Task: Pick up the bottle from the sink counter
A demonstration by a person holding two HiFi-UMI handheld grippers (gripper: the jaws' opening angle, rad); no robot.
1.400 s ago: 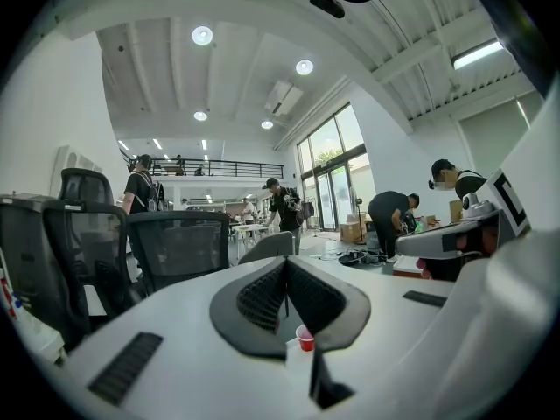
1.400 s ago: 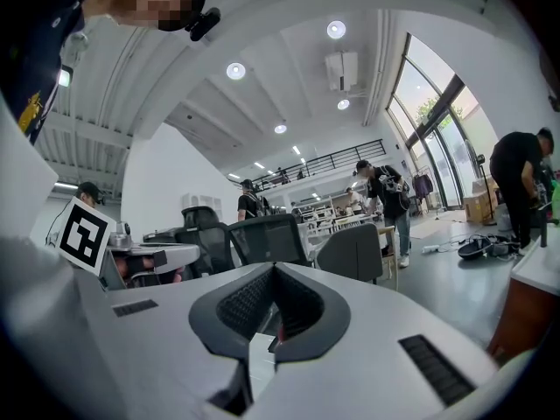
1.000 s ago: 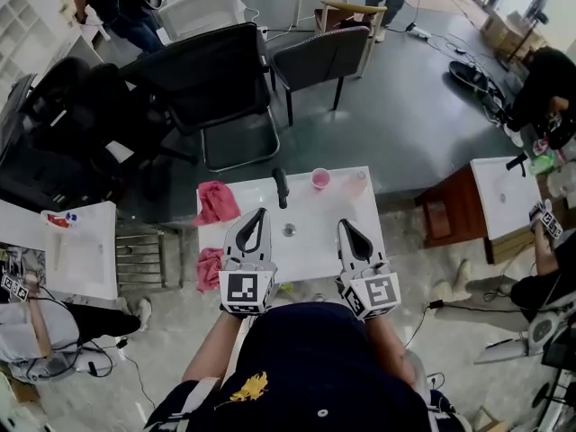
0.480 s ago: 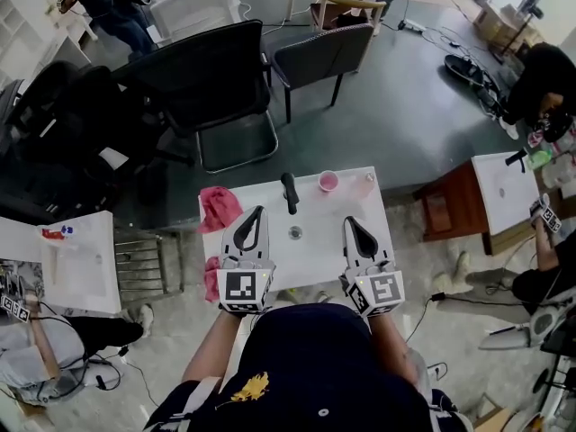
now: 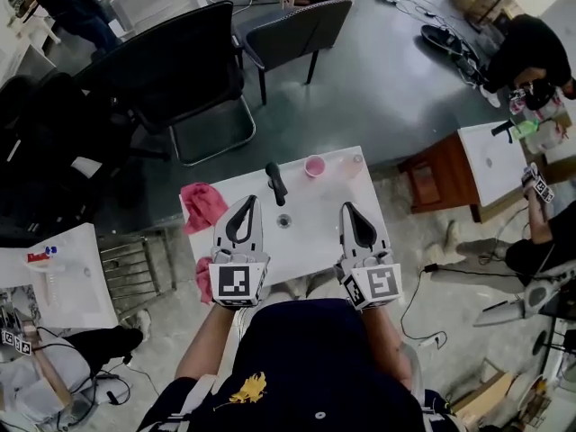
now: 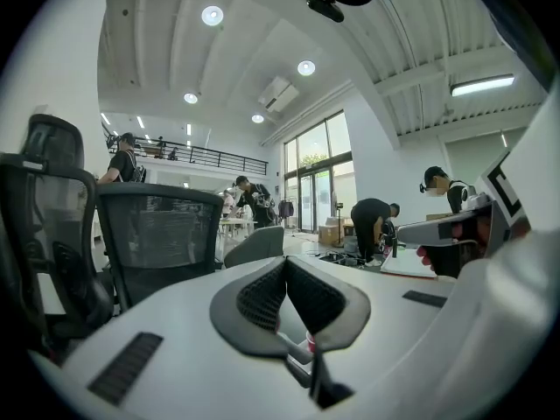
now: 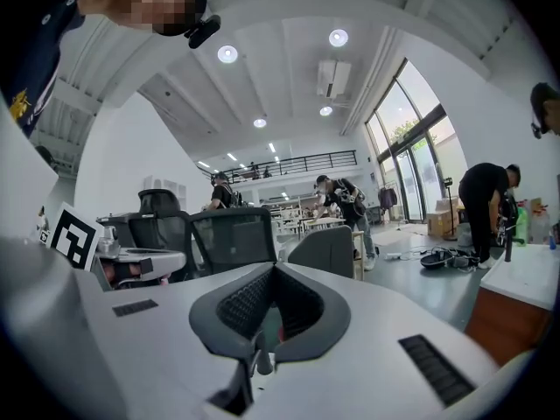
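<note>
The white sink counter (image 5: 310,241) lies below me in the head view, with a black faucet (image 5: 275,184) and a round drain (image 5: 284,220). A pink cup (image 5: 314,165) stands at the far edge. Right of it, at the far right corner, is a pale, see-through bottle (image 5: 357,161), small and hard to make out. My left gripper (image 5: 245,205) hovers over the counter's near left part, shut and empty. My right gripper (image 5: 348,210) hovers over the near right part, also shut and empty, well short of the bottle. In the gripper views the left gripper (image 6: 285,265) and the right gripper (image 7: 273,274) have their pads closed together.
A pink cloth (image 5: 203,205) lies on the counter's left end and another (image 5: 205,273) hangs at its near left edge. Black office chairs (image 5: 171,70) stand beyond the counter. A second white counter (image 5: 490,160) is at the right, with people nearby.
The head view has swung, so the counter sits a little higher and further left in the picture. Both grippers keep their places over its near edge, jaws still shut.
</note>
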